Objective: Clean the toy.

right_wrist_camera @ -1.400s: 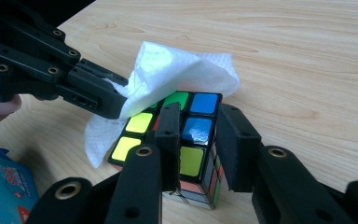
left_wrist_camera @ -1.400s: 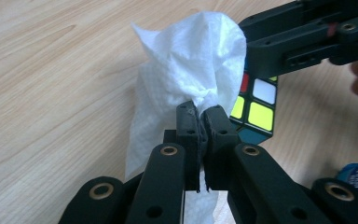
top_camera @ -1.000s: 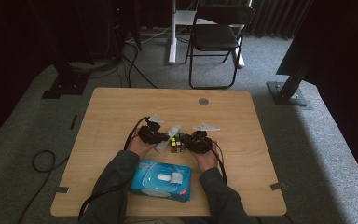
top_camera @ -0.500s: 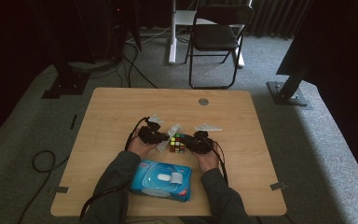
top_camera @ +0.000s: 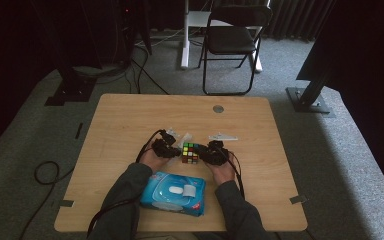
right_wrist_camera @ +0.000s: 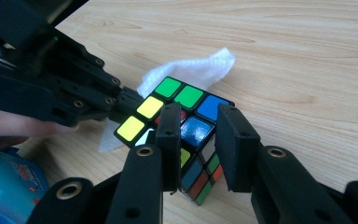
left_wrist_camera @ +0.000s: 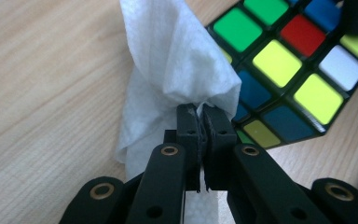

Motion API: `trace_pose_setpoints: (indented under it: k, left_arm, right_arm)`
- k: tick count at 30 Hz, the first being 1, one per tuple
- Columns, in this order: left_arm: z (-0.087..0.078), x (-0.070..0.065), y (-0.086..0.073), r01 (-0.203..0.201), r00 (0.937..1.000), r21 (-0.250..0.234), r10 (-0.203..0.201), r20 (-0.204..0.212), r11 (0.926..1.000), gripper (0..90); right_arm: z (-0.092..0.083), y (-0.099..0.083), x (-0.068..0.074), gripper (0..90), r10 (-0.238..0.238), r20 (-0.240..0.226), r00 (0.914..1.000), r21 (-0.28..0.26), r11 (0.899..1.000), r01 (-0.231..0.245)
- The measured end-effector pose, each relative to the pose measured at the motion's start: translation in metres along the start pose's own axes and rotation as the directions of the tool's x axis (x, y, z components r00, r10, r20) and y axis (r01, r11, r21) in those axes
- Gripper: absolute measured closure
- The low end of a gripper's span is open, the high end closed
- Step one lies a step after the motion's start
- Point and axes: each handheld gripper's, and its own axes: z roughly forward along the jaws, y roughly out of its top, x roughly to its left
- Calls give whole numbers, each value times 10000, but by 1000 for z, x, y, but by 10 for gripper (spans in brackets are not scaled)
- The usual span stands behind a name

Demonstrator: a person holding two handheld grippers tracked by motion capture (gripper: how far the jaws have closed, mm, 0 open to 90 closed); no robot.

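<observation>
The puzzle cube (top_camera: 190, 152) sits at the middle of the tabletop (top_camera: 130, 120) in the high view, between the two tongs. The left tongs (left_wrist_camera: 203, 111) are pinched tight on a white wipe (left_wrist_camera: 168, 60), which lies against the cube's side at the upper right of the left gripper view. The right tongs (right_wrist_camera: 198, 122) clamp the cube's corner. A blue wipes pack (top_camera: 173, 192) lies just below.

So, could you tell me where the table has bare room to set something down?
Free: the table's far half up to the round cap, and both side strips. Crowded: the near middle, with cube, grippers and wipes pack.
</observation>
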Motion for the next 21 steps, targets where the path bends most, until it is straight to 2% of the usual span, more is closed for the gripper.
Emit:
trace_pose_setpoints:
  k: [3,6,11,16,19,21]
  left_arm:
    - [2,0,1,-23,10000,174,23,-15,9998,868]
    - [1,0,0,-33,10000,102,33,-57,9999,869]
    - [-8,0,-3,125,9999,-439,-122,88,9990,870]
    - [-22,-1,-3,-15,9999,-963,25,103,9954,871]
    - [-31,-3,-1,-257,9996,-1204,271,96,9924,871]
    - [-36,-5,0,-336,9990,-1373,375,258,9900,871]
  right_arm:
    - [0,0,0,717,-4,3,10000,-11,10000,4]
    - [0,-1,0,718,47,16,10000,-26,10000,-47]
    - [-1,-1,-1,726,99,-35,9999,-66,9999,-100]
    - [-1,-3,-3,727,193,-131,9997,-196,9996,-195]
    - [-1,-3,-3,727,218,-134,9997,-205,9995,-221]
    - [-1,-3,-3,727,235,-152,9996,-197,9995,-238]
